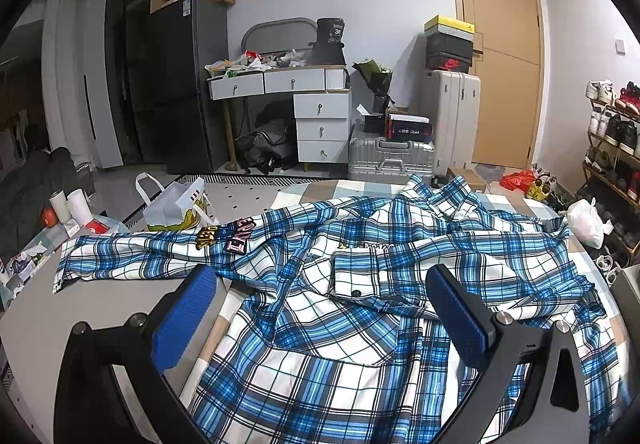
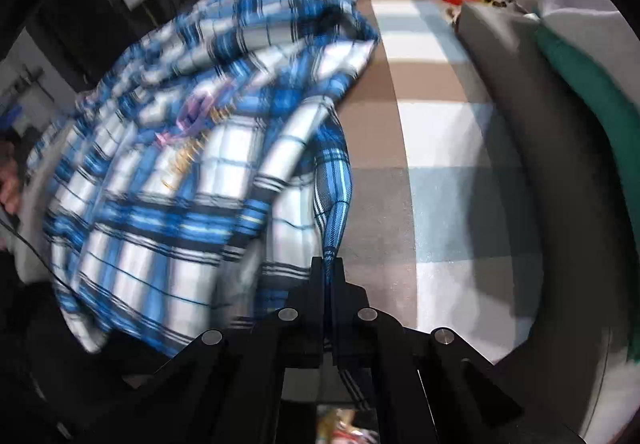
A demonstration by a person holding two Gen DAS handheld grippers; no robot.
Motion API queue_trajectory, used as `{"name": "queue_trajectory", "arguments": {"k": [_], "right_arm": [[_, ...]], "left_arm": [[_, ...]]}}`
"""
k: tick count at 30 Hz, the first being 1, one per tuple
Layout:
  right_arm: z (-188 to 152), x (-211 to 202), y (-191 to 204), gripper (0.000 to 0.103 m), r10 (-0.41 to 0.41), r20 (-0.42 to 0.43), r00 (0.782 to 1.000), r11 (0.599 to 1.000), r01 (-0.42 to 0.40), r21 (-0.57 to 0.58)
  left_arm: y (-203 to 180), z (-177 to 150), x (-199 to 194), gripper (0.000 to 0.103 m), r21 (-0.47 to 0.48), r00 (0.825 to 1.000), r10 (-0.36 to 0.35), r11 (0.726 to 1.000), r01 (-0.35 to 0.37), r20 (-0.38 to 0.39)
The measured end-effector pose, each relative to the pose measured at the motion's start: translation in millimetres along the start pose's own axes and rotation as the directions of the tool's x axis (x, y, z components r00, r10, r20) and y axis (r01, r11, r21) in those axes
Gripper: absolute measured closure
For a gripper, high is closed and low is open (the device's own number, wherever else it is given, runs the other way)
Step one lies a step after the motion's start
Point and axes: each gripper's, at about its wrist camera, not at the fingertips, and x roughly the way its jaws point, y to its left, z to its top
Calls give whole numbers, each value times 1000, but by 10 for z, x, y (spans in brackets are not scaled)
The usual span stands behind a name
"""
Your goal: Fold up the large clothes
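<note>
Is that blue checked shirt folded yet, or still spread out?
Still spread out. The plaid shirt lies rumpled across the bed, one sleeve stretched sideways. The right tool is shut on a strip of it; the left tool is open.

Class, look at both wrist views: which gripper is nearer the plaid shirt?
Right. The right gripper is shut on the plaid shirt, pinching a fold. The left gripper is open, its fingers spread over the cloth.

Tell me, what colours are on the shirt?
Blue, white and black plaid shirt; clearest in the left wrist view.
</note>
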Motion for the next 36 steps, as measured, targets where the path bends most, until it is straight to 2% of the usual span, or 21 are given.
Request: {"name": "queue_trajectory", "arguments": {"k": [4, 7, 11, 12, 15, 17, 18, 19, 22, 23, 25, 28, 32, 33, 34, 35, 36], "right_arm": [[-142, -310, -173, 102, 8, 98, 995, 987, -24, 160], [-290, -309, -297, 102, -46, 79, 996, 974, 27, 223], [-446, -54, -510, 101, -83, -14, 996, 942, 83, 325], [-428, -71, -493, 100, -94, 0, 996, 946, 89, 311], [-288, -174, -300, 86, -200, 8, 980, 954, 193, 230], [-179, -332, -108, 75, -266, 64, 962, 953, 252, 170], [-61, -439, 63, 64, -274, 122, 954, 958, 259, 126], [38, -515, 193, 54, -259, 167, 951, 965, 248, 84], [445, -652, 658, 42, -230, 296, 927, 965, 256, -52], [655, -637, 807, 41, -188, 324, 927, 968, 231, -100], [1045, -497, 955, 37, -124, 326, 937, 973, 180, -147], [1727, -65, 998, 37, -92, 275, 957, 979, 137, -149], [2405, 717, 815, 40, -138, 176, 975, 985, 153, -76], [2497, 912, 716, 45, -177, 150, 973, 981, 187, -54], [2570, 1134, 602, 57, -217, 106, 970, 975, 221, -30], [2599, 1350, 485, 63, -231, 38, 972, 973, 232, -2], [2576, 1448, 402, 83, -231, 0, 973, 973, 231, 11]], "left_arm": [[14, -1, -13, 1, -2, 1000, -4, 1000, 4, 1], [27, 6, -12, 1, -4, 1000, -8, 1000, 8, -3], [26, -1, -33, 1, -2, 1000, -11, 1000, 11, -3], [25, 3, -35, 1, 1, 1000, -8, 1000, 8, -1], [48, 17, -27, 1, 4, 1000, -4, 1000, 4, 1], [52, 15, -20, 1, -3, 1000, 0, 1000, 0, -5], [61, 16, -8, 1, -8, 1000, -2, 1000, 2, -11], [69, 18, 3, 1, -14, 1000, -4, 1000, 4, -17], [95, 22, 24, 1, -19, 1000, -2, 1000, 2, -28], [108, 27, 31, 1, -21, 1000, -2, 1000, 1, -29], [127, 23, 45, 1, -22, 999, 1, 1000, -2, -34], [141, 29, 75, 1, -16, 999, 14, 1000, -15, -35], [177, 58, 124, 1, -21, 999, 18, 1000, -18, -36], [187, 57, 135, 1, -21, 999, 24, 999, -25, -33], [188, 61, 147, 1, -19, 999, 26, 999, -27, -34], [193, 62, 165, 1, -14, 999, 25, 1000, -26, -38], [202, 65, 185, 1, -14, 999, 24, 1000, -25, -44]]}}
